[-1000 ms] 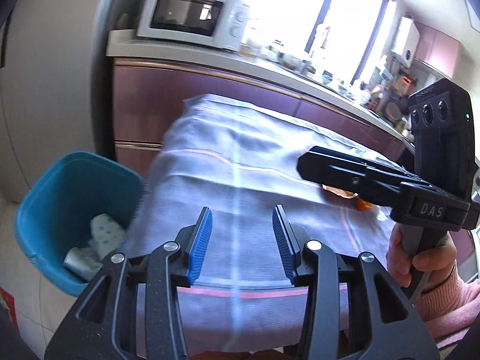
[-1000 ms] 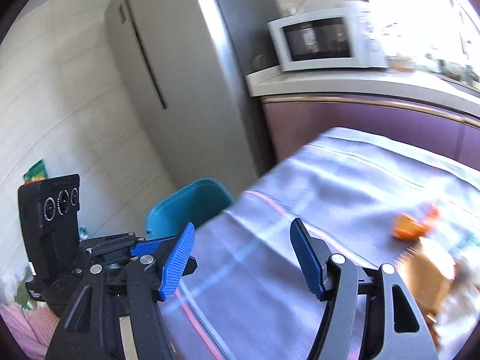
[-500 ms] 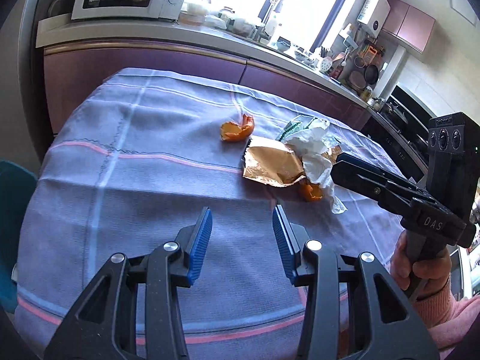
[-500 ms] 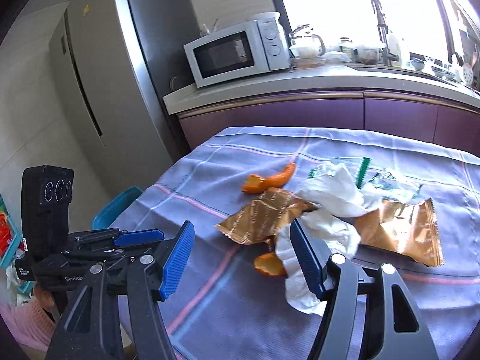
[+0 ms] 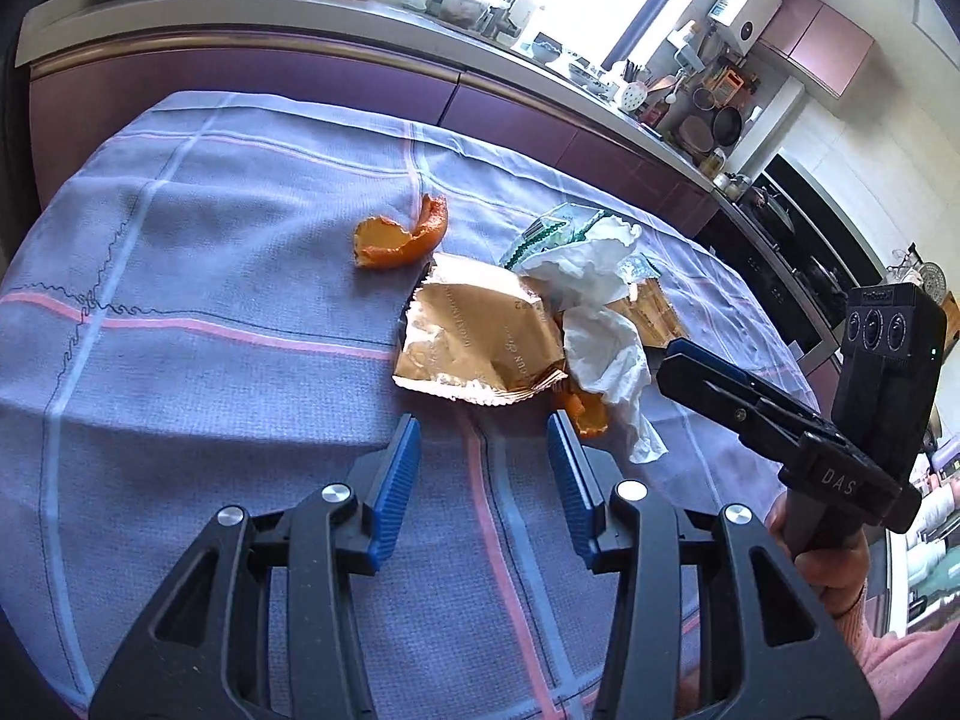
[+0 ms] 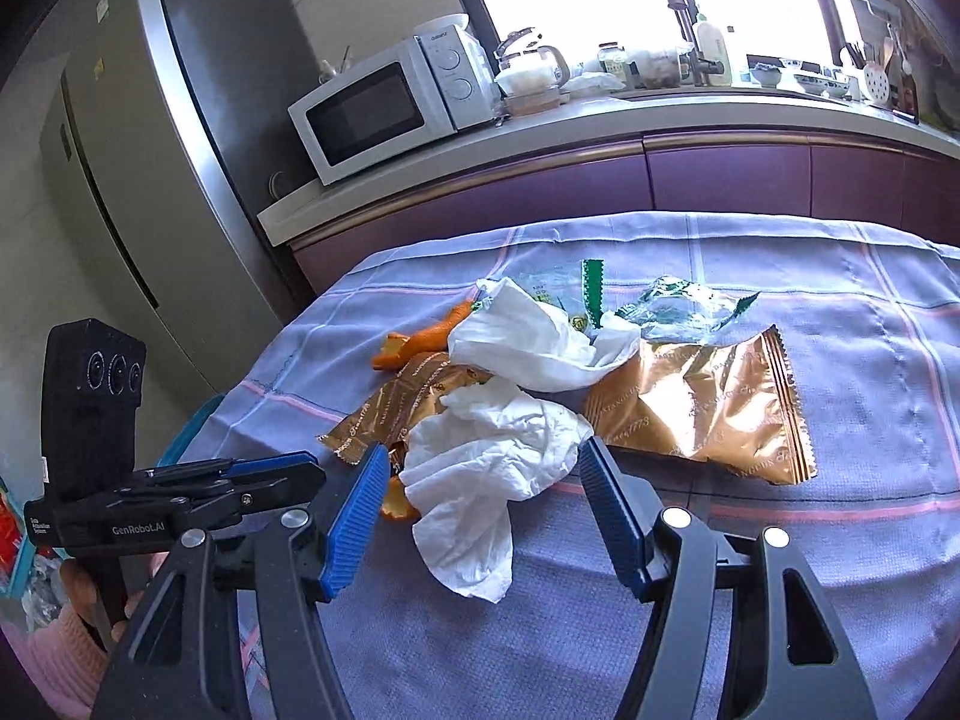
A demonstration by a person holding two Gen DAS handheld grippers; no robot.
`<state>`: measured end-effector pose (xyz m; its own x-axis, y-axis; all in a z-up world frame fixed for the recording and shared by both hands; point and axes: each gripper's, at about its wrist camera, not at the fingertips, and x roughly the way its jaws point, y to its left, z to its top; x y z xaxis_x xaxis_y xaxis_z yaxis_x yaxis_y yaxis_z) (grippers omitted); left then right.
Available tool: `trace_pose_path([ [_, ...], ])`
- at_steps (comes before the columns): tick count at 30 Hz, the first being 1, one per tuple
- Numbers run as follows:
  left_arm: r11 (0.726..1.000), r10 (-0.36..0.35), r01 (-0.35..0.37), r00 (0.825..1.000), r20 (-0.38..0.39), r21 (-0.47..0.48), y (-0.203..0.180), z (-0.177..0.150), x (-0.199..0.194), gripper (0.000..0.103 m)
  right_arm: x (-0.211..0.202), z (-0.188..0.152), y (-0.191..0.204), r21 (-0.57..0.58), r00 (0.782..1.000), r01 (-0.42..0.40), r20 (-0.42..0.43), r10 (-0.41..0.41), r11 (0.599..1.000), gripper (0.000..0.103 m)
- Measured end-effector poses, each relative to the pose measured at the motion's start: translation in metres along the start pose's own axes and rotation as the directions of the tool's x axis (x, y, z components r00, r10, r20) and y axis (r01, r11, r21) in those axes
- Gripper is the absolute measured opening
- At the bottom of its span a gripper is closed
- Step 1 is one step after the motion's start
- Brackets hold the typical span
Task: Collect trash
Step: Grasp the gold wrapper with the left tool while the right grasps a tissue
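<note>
A pile of trash lies on the lilac checked tablecloth point(image 5: 210, 240). It holds a curled orange peel point(image 5: 399, 240), a gold snack wrapper point(image 5: 480, 342), crumpled white tissues point(image 5: 606, 348) and a small peel piece point(image 5: 588, 414). My left gripper point(image 5: 482, 426) stands open just short of the gold wrapper's near edge, with nothing between its fingers. My right gripper point(image 6: 483, 453) is open, its blue fingers point(image 6: 354, 516) on either side of a white tissue point(image 6: 486, 480) without pressing it. A second gold wrapper point(image 6: 702, 402) and a clear green-edged wrapper point(image 6: 678, 306) lie behind.
A purple-fronted counter point(image 6: 720, 180) with a microwave point(image 6: 384, 108) runs behind the table, and a steel fridge point(image 6: 180, 120) stands to the left. A teal bin's rim point(image 6: 186, 435) peeks past the table's left edge. A hand in a pink sleeve point(image 5: 840, 570) holds the right gripper.
Both views have swung from the blue bin and table edge to the trash pile. Both grippers have come closer to the pile and stayed open.
</note>
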<state>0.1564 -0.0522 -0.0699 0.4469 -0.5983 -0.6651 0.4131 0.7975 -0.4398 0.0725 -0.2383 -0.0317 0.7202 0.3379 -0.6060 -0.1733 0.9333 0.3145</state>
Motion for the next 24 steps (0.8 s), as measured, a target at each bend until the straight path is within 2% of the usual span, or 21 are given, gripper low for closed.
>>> trace_pose_path([
  [11, 0.996, -0.028, 0.025, 0.999, -0.035, -0.081, 0.008, 0.018, 0.027, 0.043, 0.015, 0.001, -0.011, 0.054, 0.999, -0.04, -0.034, 0.042, 0.998, 0.064],
  [16, 0.993, -0.026, 0.021, 0.999, -0.041, -0.116, 0.009, 0.026, 0.037, 0.04, 0.019, 0.002, -0.014, 0.076, 0.997, -0.055, -0.052, 0.059, 0.996, 0.064],
  [19, 0.99, -0.036, 0.029, 0.998, -0.047, -0.138, 0.014, 0.029, 0.043, 0.03, 0.019, 0.002, -0.015, 0.083, 0.997, -0.057, -0.054, 0.062, 0.995, 0.064],
  [22, 0.987, -0.038, 0.029, 0.998, -0.053, -0.158, 0.017, 0.03, 0.048, 0.015, 0.02, 0.002, -0.014, 0.079, 0.996, -0.06, -0.057, 0.064, 0.995, 0.061],
  [24, 0.987, -0.041, 0.031, 0.997, -0.059, -0.16, 0.018, 0.031, 0.051, 0.01, 0.021, 0.002, -0.014, 0.079, 0.996, -0.059, -0.062, 0.064, 0.995, 0.058],
])
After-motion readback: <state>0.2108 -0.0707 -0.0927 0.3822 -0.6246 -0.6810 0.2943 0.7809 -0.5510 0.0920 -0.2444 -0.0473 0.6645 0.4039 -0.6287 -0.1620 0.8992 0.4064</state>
